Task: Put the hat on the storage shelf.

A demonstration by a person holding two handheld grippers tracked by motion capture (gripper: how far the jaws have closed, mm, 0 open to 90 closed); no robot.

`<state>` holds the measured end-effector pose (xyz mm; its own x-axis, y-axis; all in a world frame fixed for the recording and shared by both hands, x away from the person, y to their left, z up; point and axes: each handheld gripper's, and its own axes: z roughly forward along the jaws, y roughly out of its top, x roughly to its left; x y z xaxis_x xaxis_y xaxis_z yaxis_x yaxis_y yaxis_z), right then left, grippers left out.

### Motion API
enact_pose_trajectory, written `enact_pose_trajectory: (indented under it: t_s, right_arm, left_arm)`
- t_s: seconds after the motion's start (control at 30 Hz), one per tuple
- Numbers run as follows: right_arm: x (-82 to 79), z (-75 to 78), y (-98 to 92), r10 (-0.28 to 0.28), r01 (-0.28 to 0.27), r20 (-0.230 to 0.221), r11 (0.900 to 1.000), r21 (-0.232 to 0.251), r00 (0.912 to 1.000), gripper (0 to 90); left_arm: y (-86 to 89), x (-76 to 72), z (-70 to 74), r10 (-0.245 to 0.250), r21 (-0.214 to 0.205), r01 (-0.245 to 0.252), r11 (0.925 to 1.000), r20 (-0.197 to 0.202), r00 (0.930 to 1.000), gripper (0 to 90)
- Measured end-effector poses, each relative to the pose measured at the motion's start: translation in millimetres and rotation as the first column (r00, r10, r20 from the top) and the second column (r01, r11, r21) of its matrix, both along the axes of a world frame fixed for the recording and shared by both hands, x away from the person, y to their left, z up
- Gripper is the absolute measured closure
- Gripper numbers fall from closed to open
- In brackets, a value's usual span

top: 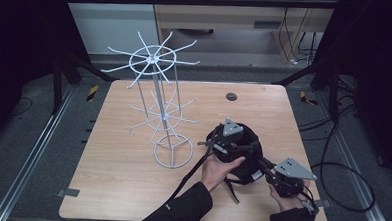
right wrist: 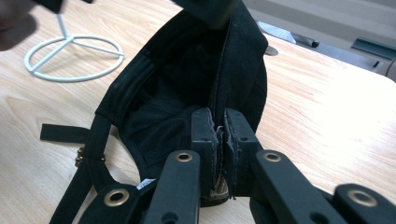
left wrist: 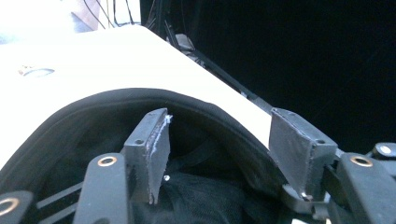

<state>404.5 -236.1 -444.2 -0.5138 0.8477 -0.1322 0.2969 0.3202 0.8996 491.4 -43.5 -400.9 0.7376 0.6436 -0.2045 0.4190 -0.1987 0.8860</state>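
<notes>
We find open tabletop [top: 122, 157] left of the wire rack [top: 159, 106] (its spokes overhang); the black cap [top: 247, 143] blocks the near right.

White wire rack [top: 158, 106] upright on wooden table [top: 117, 157]; dark round grommet [top: 231, 96] near far edge.

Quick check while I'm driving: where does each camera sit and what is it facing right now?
High view: above the person's side, looking forward and down on the table, white wire rack and black cap; forearms and both tongs show.
Left gripper view: on the left tongs, open over the cap's rim.
Right gripper view: on the right tongs, shut on the cap; rack base beyond.
All three views share the cap.
</notes>
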Motion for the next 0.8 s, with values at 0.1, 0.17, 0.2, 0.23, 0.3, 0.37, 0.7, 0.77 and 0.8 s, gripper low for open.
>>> enact_pose_trajectory:
  t_s: [0.1, 0.17, 0.2, 0.23, 0.3, 0.37, 0.7, 0.77, 0.8]
  right_arm:
    - [-0.6, -0.4, 2.5, 0.02, -0.02, 0.003, 0.9998, -0.002, 0.9998, 83.8]
    - [-0.2, -1.9, 4.1, 0.028, -0.028, -0.001, 0.9996, -0.009, 0.9996, 83.8]
    - [0.1, -2.7, 4.4, 0.033, -0.033, -0.002, 0.9994, -0.011, 0.9995, 83.8]
    - [0.5, -3.3, 4.4, 0.035, -0.035, -0.002, 0.9993, -0.012, 0.9994, 83.7]
    - [0.9, -3.4, 3.6, 0.037, -0.037, -0.003, 0.9993, -0.003, 0.9993, 83.7]
    - [0.5, -3.1, 3.1, 0.041, -0.041, -0.001, 0.9991, 0.004, 0.9992, 83.8]
    - [-0.9, -3.2, 8.5, 0.102, -0.102, 0.016, 0.9946, 0.019, 0.9947, 83.6]
    - [-0.8, -3.4, 9.2, 0.105, -0.105, 0.013, 0.9942, 0.022, 0.9944, 83.4]
    - [-0.5, -3.6, 9.9, 0.109, -0.109, 0.014, 0.9937, 0.025, 0.994, 83.2]
  left_arm:
    - [-3.8, 3.6, -1.8, 0.011, 0.008, -0.01, 0.9999, -0.015, 0.9998, 38.9]
    - [-6.1, 5.9, -3.8, 0.023, 0.022, -0.022, 0.9995, -0.023, 0.9995, 43.2]
    - [-6.8, 7.1, -4.7, 0.025, 0.025, -0.025, 0.9994, -0.026, 0.9993, 43.9]
    - [-7.4, 7.5, -5.3, 0.028, 0.026, -0.027, 0.9993, -0.03, 0.9992, 44.6]
    - [-9.0, 7.3, -6.5, 0.027, 0.036, -0.026, 0.999, -0.037, 0.999, 45.4]
    - [-10.6, 6.4, -8.5, 0.023, 0.053, -0.02, 0.9984, -0.058, 0.9981, 42.1]
    - [-6.2, 8.7, -8.8, 0.024, 0.027, -0.021, 0.9994, -0.116, 0.9929, 52.1]
    - [-6.2, 6.8, -8.6, 0.014, 0.017, -0.012, 0.9998, -0.126, 0.9919, 59.0]
    - [-7.0, 5.4, -8.6, 0.014, 0.009, -0.013, 0.9999, -0.121, 0.9925, 62.5]
